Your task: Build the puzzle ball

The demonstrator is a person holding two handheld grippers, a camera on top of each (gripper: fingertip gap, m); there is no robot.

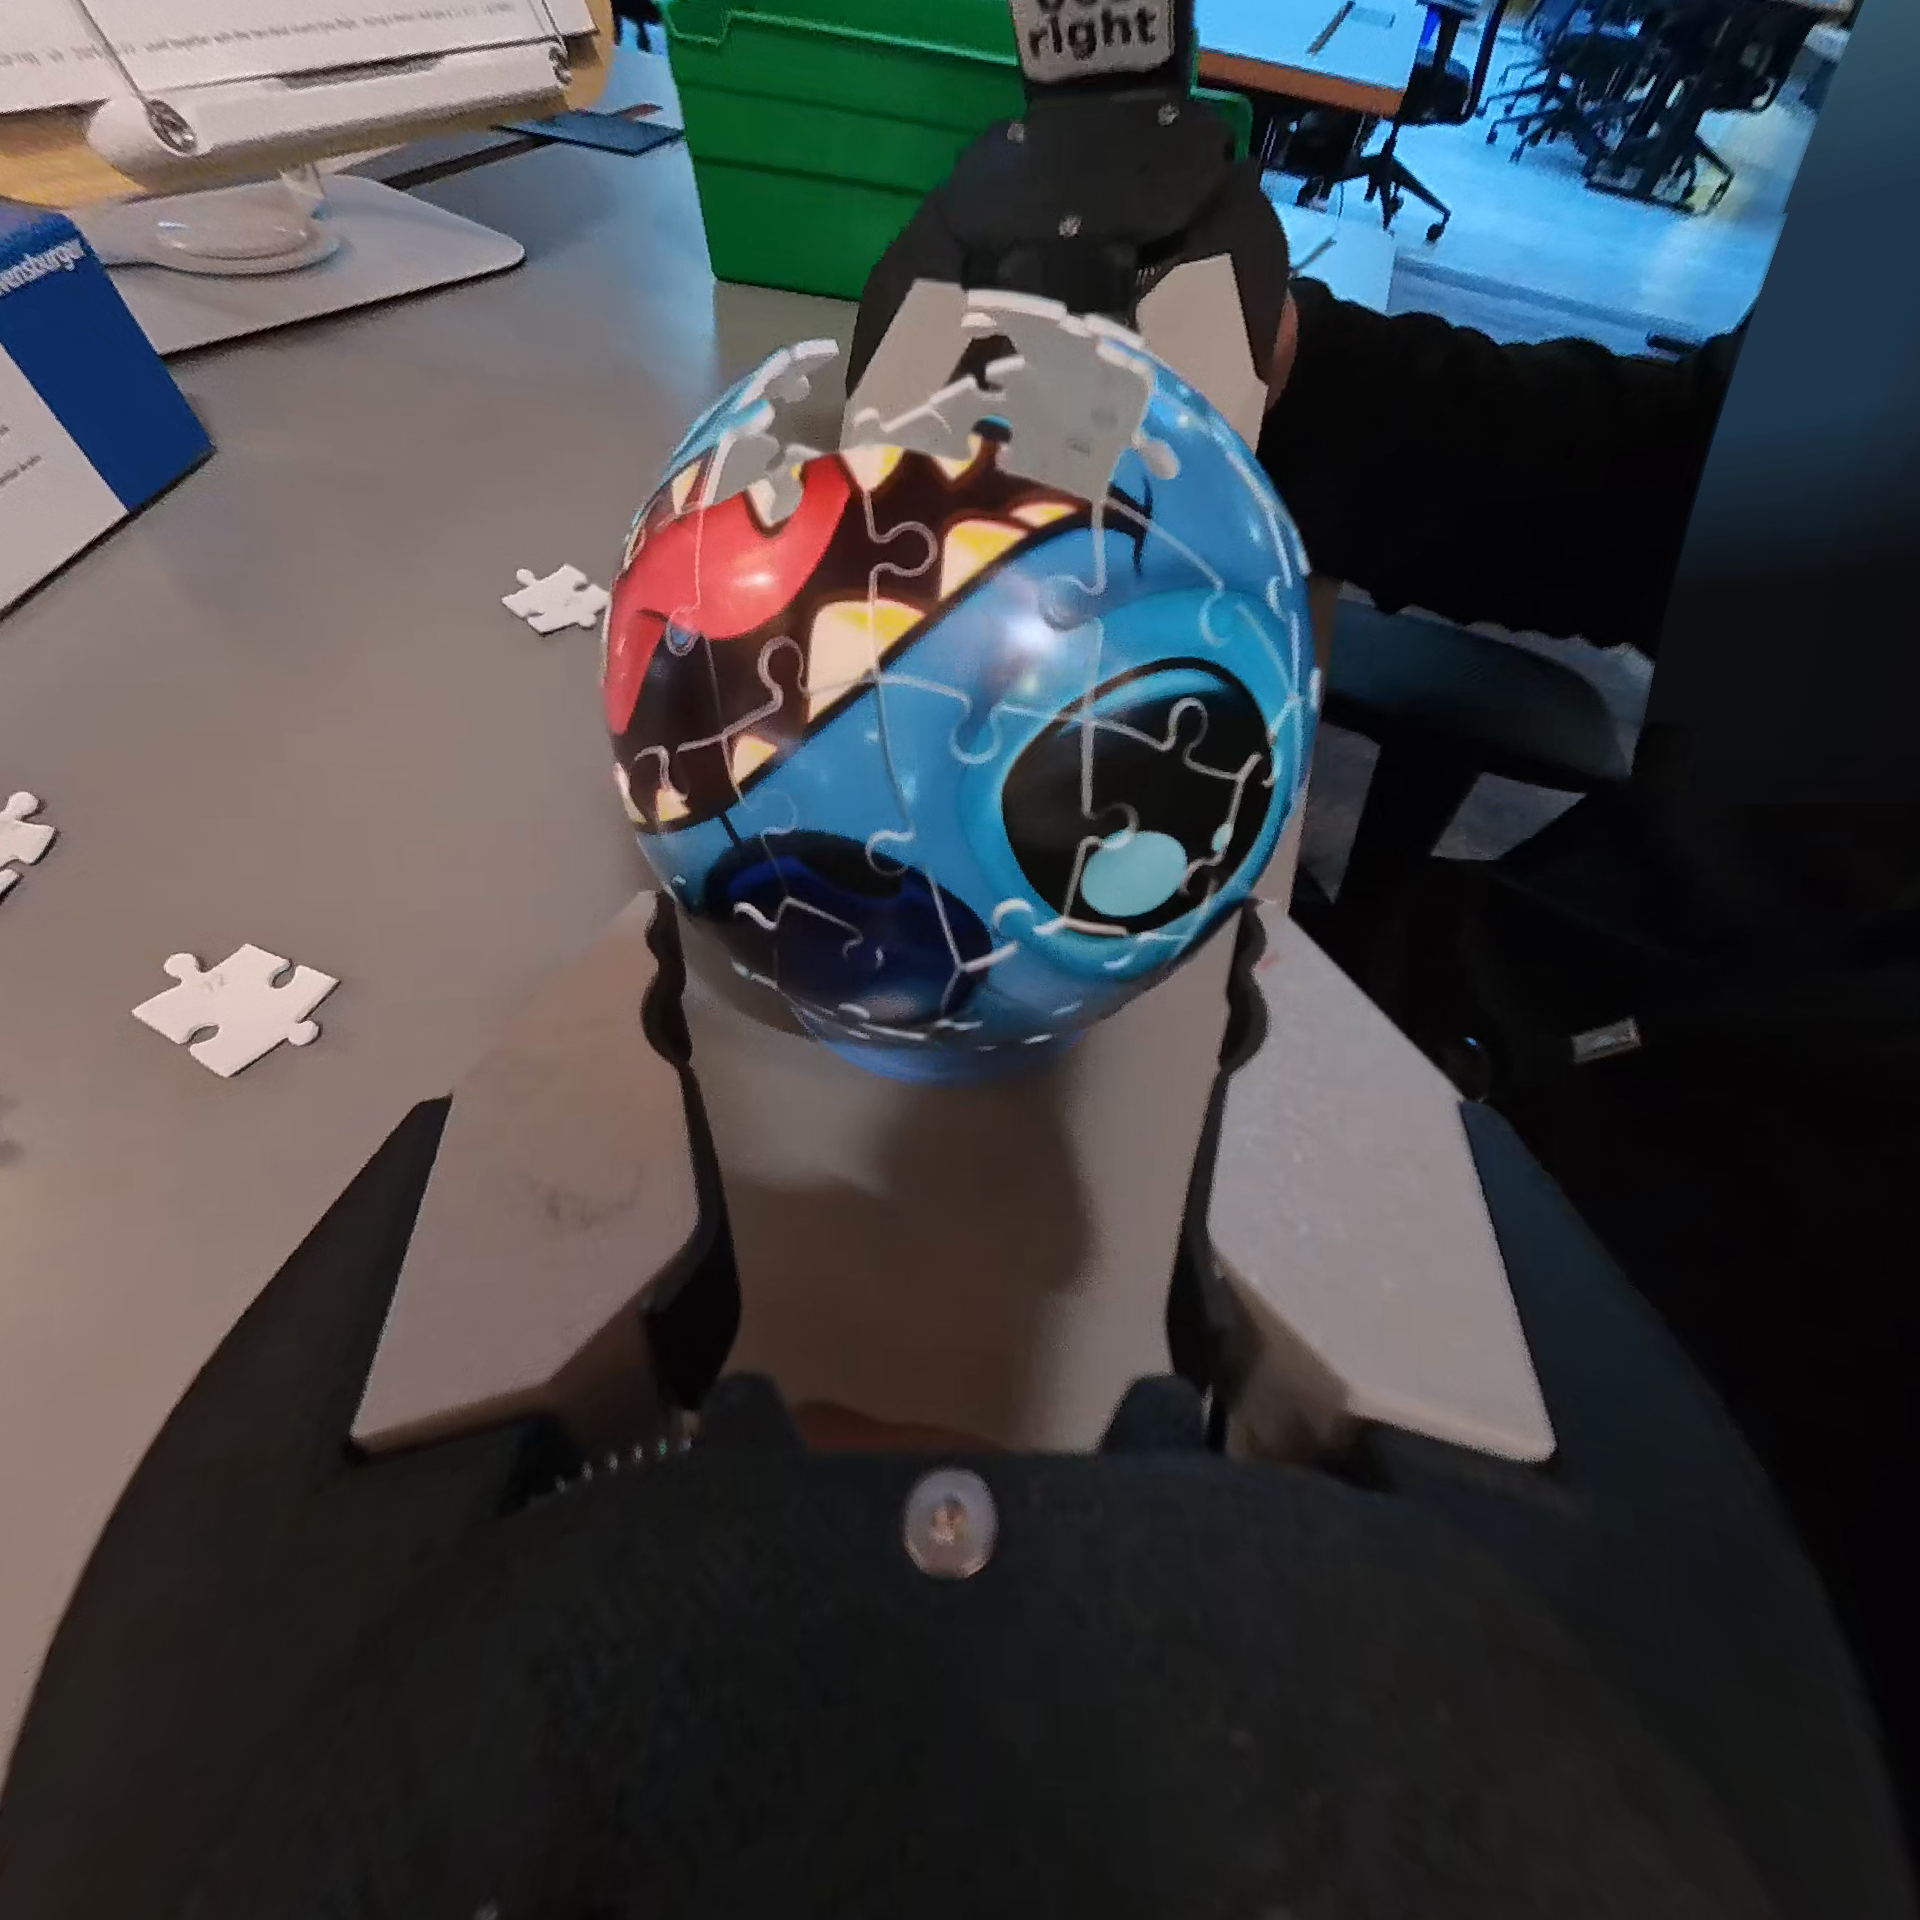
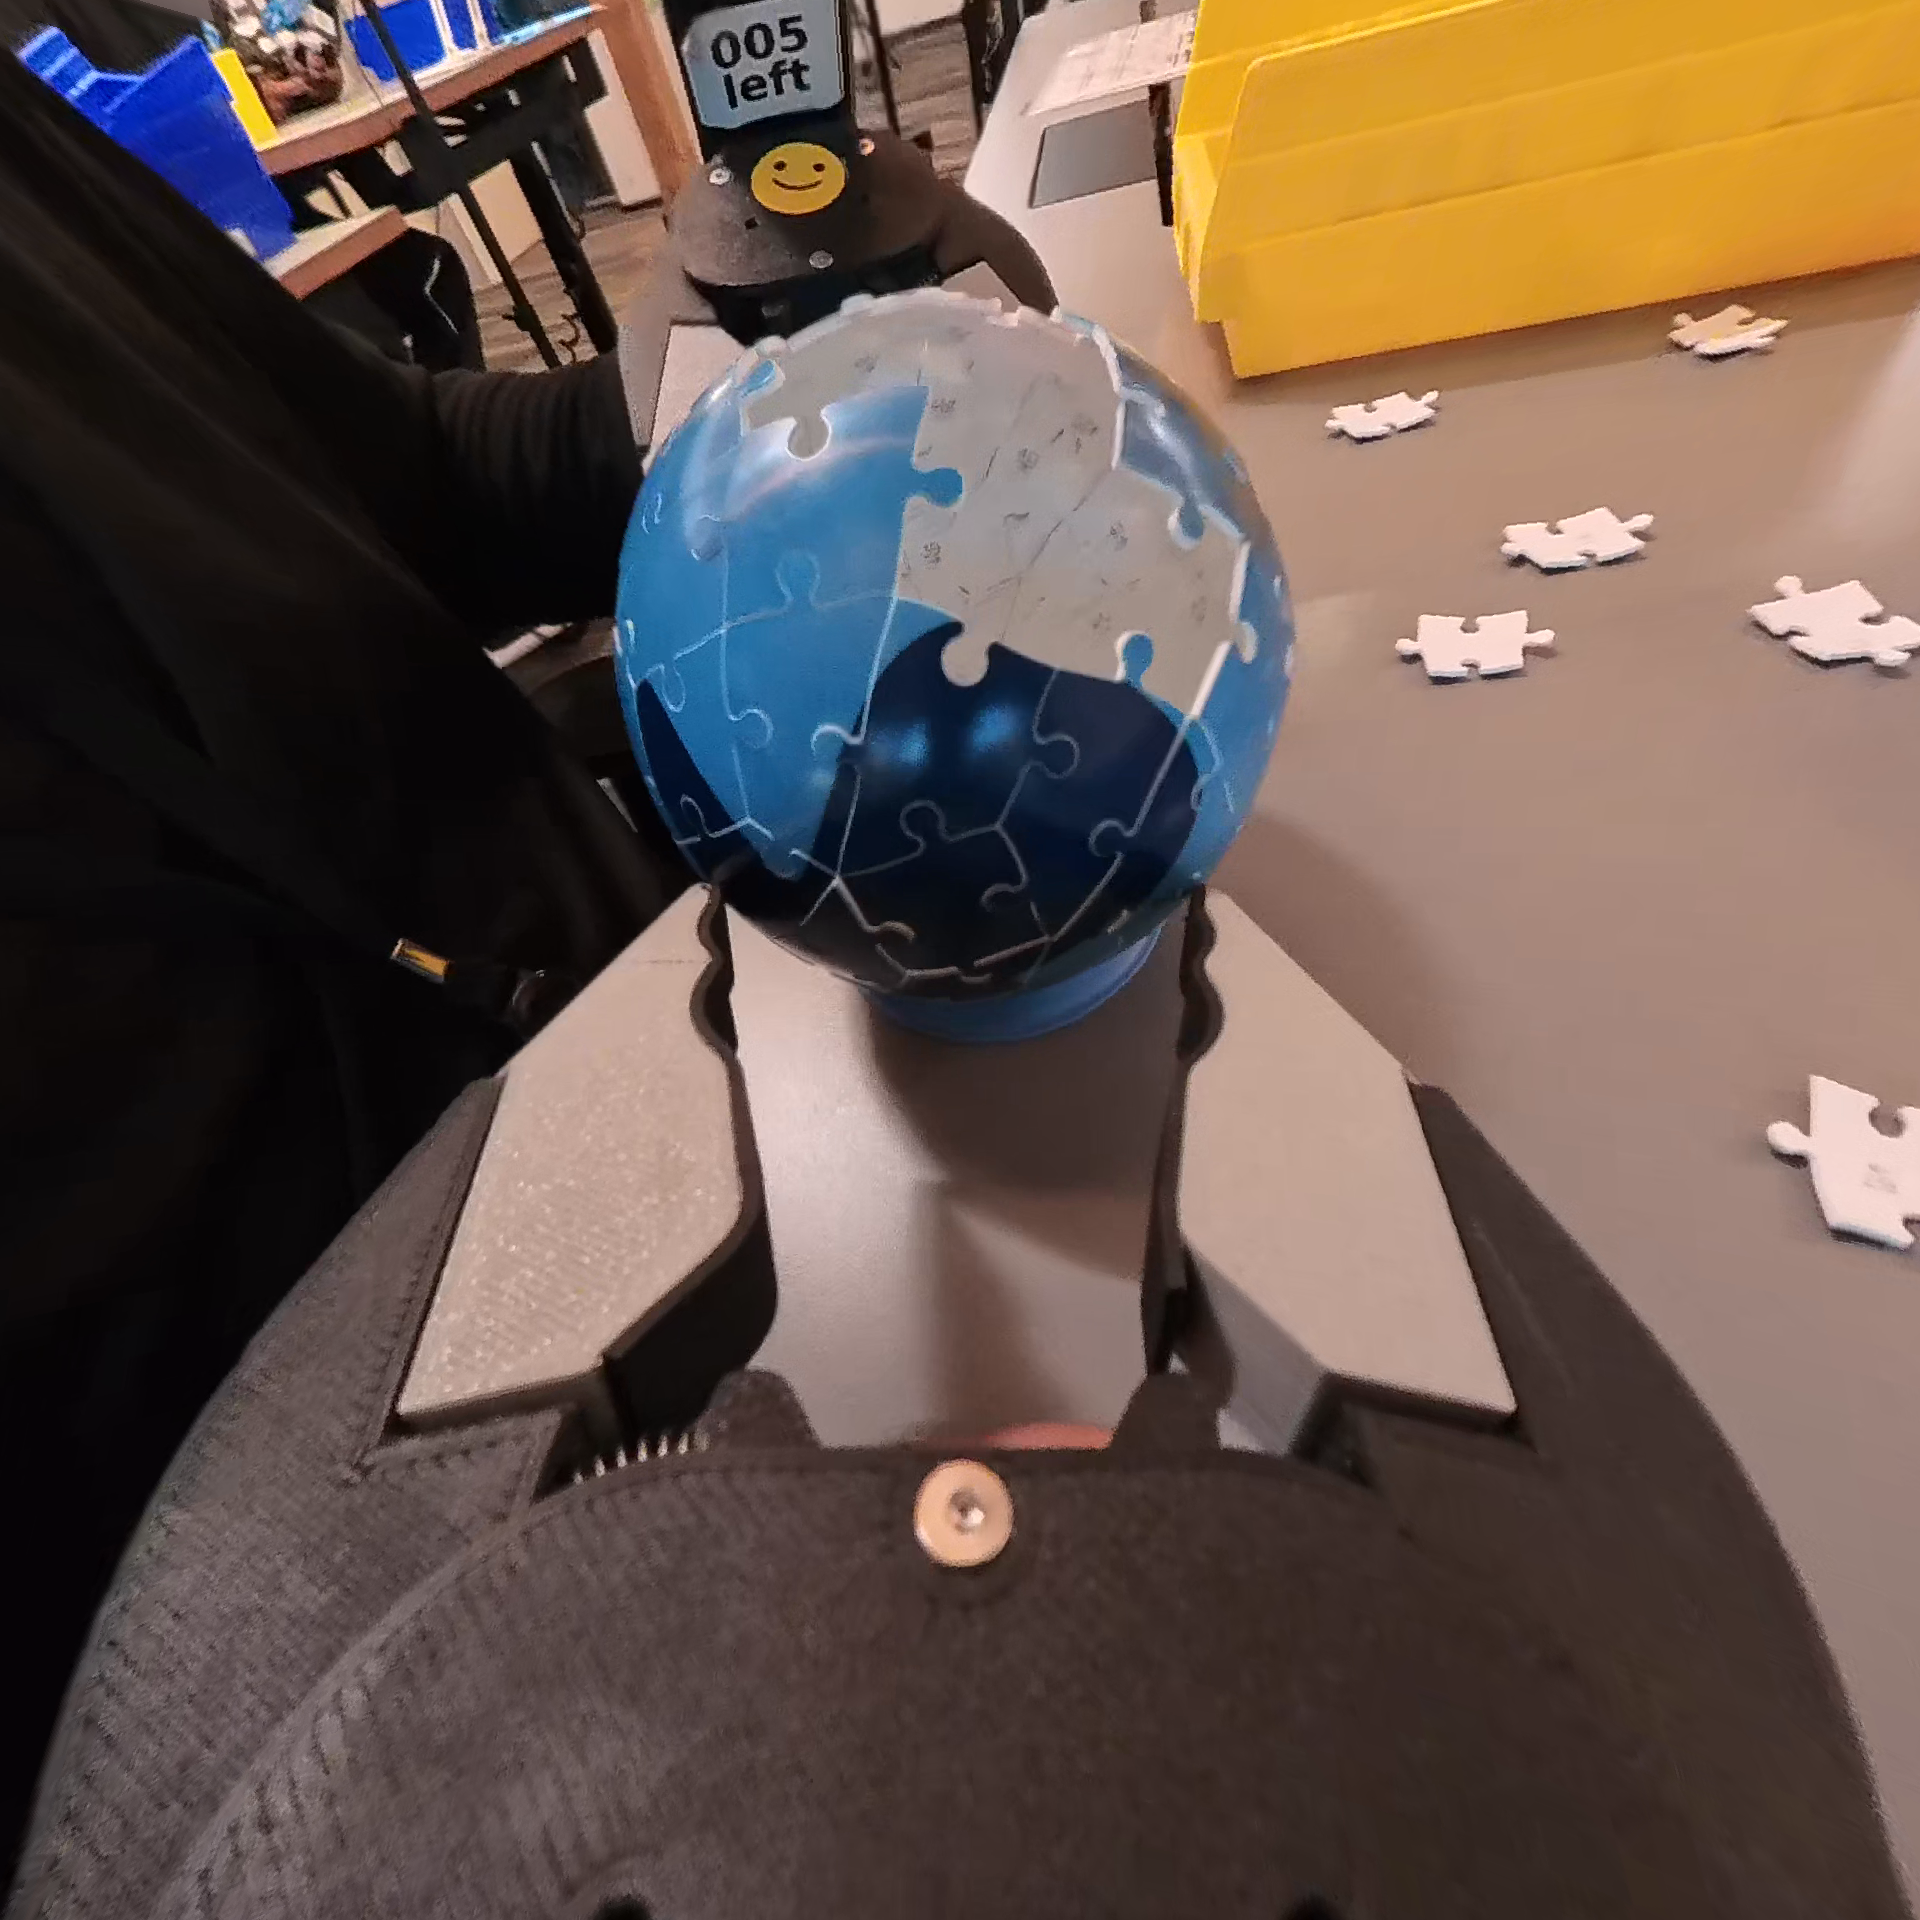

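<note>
- Right now both tools meet at one puzzle ball [image 1: 961, 717], which sits on a blue stand [image 2: 1013, 992] on the grey tabletop [image 2: 1558, 883].
- Left tool [image 1: 961, 935]: level, pointing forward, fingers spread either side of the ball's lower half; cannot tell if the tips touch it.
- Right tool [image 2: 961, 925]: faces the left one from the opposite side, also spread around the ball's lower half; contact unclear too.
- Ball is partly built: open patch at the top, white inner faces of the far pieces showing through.
- Loose white pieces, left wrist view: three to the left of the tool, nearest one [image 1: 237, 1006] beside the left finger.
- Loose pieces, right wrist view: six to the right of the tool, nearest [image 2: 1855, 1174].
- One green bin [image 1: 831, 135] beyond the ball in the left view; one stack of yellow bins [image 2: 1558, 177] ahead-right in the right view.
- One blue box [image 1: 73, 395] far left of the left tool.
</note>
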